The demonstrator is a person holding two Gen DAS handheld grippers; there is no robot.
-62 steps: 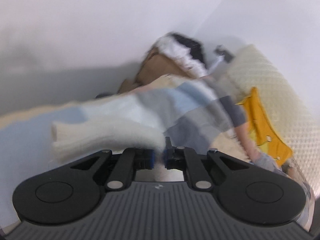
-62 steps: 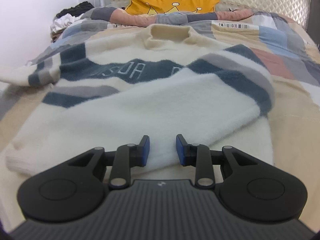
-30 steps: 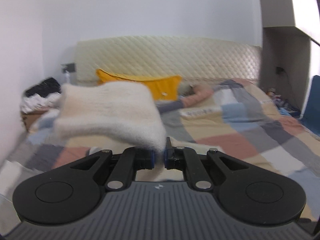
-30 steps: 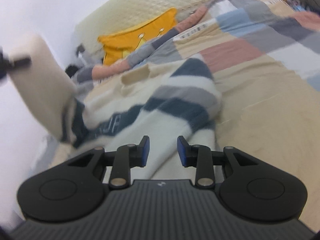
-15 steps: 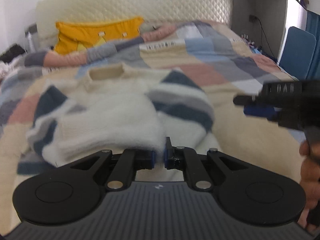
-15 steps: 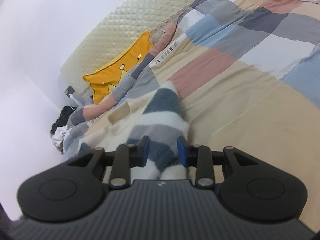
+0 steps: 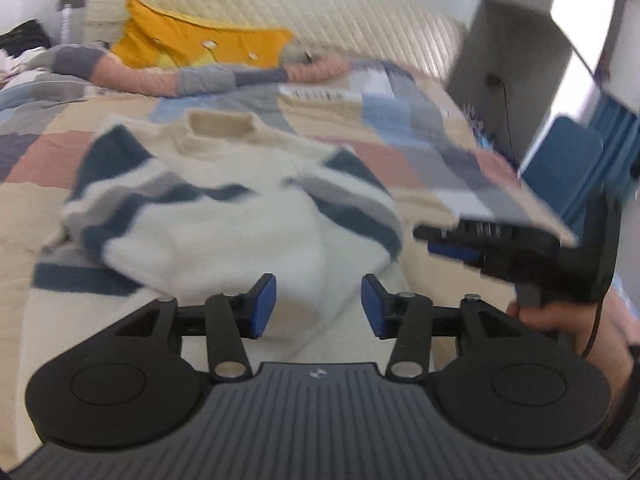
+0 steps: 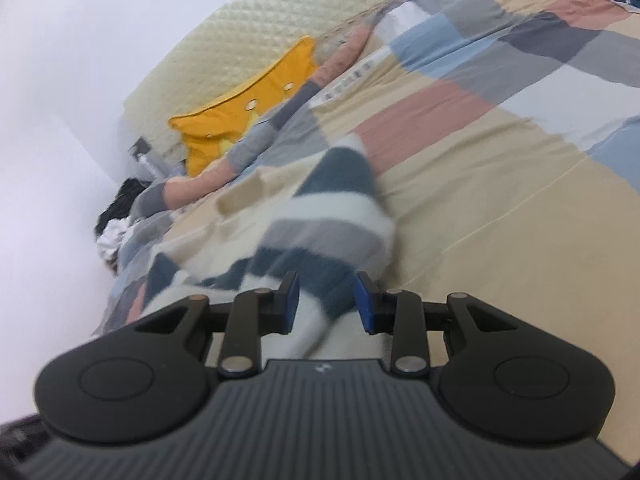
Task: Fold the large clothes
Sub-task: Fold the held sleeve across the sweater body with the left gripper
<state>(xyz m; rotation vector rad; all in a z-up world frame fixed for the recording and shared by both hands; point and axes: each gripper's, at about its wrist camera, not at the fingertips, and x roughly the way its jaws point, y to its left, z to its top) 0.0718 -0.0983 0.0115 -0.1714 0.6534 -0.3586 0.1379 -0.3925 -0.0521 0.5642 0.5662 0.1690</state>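
Both the left claw point(image 7: 318, 306) and right claw point(image 8: 327, 302) gape apart over the apparently folded sweater point(image 7: 224, 216).

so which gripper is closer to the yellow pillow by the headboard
Left, probably. The left gripper faces the yellow pillow over the striped sweater; the right gripper sits further right.

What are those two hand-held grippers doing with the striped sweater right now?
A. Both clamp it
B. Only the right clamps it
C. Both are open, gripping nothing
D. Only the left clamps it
C: the left hand-held gripper and right hand-held gripper both show spread blue pads over the sweater.
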